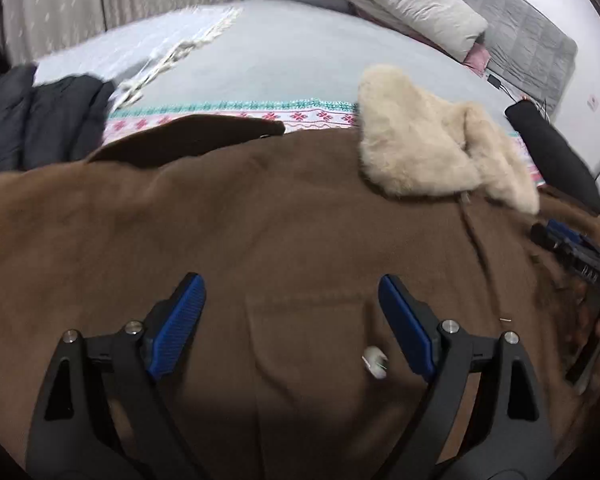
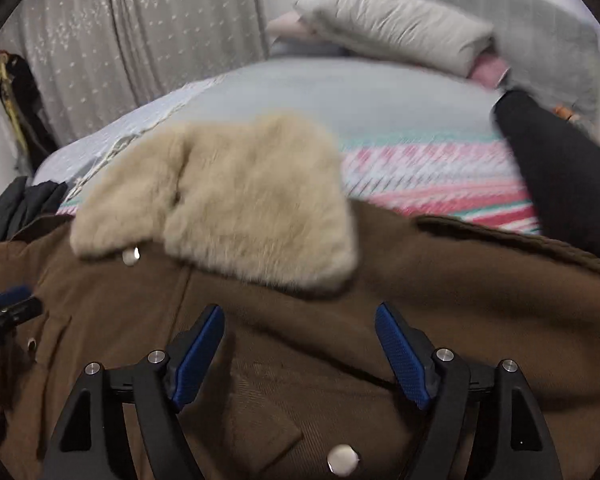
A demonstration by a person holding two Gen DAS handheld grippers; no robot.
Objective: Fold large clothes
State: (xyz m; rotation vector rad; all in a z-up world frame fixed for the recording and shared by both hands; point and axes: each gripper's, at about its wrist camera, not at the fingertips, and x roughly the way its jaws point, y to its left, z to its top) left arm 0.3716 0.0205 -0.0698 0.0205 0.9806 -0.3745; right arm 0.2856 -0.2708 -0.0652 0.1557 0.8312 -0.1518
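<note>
A large brown coat point(image 1: 260, 216) lies spread on the bed, its cream fur collar point(image 1: 432, 152) at the far right. My left gripper point(image 1: 290, 292) hovers open over the coat's body, blue pads wide apart and nothing between them. In the right wrist view the same coat point(image 2: 440, 300) fills the lower half, with the fur collar point(image 2: 228, 196) just beyond my right gripper point(image 2: 300, 320), which is also open and empty over the cloth. The right gripper shows at the right edge point(image 1: 568, 252) of the left wrist view, and the left gripper at the left edge point(image 2: 8, 312) of the right wrist view.
A patterned pink, white and teal blanket point(image 1: 236, 114) lies under the coat on the grey bed sheet point(image 1: 284, 60). Dark folded clothes point(image 1: 40, 116) sit at the left. A pale pillow point(image 2: 396, 20) and grey headboard stand at the back. A black garment point(image 2: 560, 172) lies at the right.
</note>
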